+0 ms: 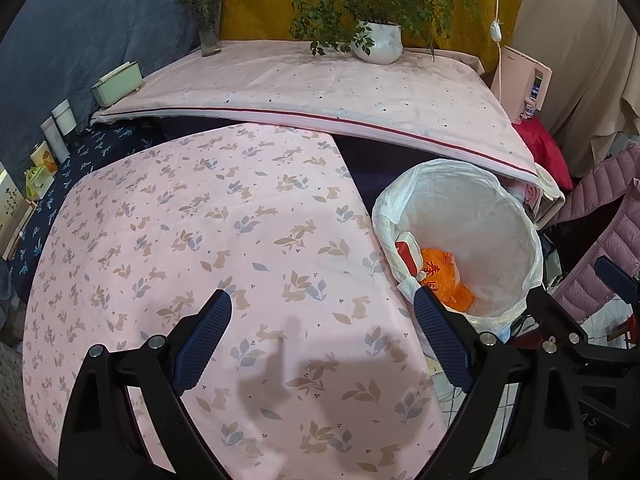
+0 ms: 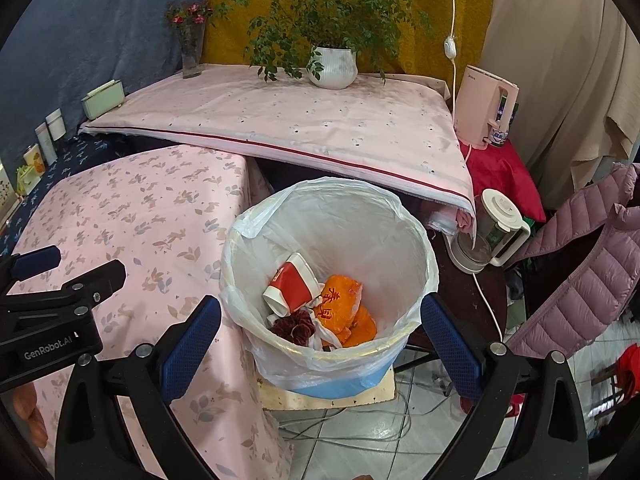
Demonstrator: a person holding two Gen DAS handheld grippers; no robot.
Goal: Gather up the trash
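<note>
Our left gripper [image 1: 322,344] is spread wide and empty above the pink rabbit-print table [image 1: 192,240], near its right edge. Our right gripper [image 2: 320,342] is also wide and empty, above the bin [image 2: 332,384], whose near rim shows between the fingers.

The left gripper's body [image 2: 52,320] reads "GenRobot.AI". In the bin's white liner [image 2: 360,220] lie a red-and-white cup [image 2: 290,282], an orange bag [image 2: 344,308] with red characters we cannot read, and a dark red crumpled piece [image 2: 292,328]. The pink dispenser [image 2: 486,110] carries a small logo, too small to read.

The bin stands on the floor just beside the table's right edge, under the front corner of a higher pink-clothed table [image 2: 300,116] holding a plant [image 2: 332,66] and vase [image 2: 191,54]. A kettle [image 2: 494,228] and a padded jacket [image 2: 580,280] crowd the bin's right; cables [image 2: 360,428] cross the tiles in front. The tabletop under the left gripper is open.
</note>
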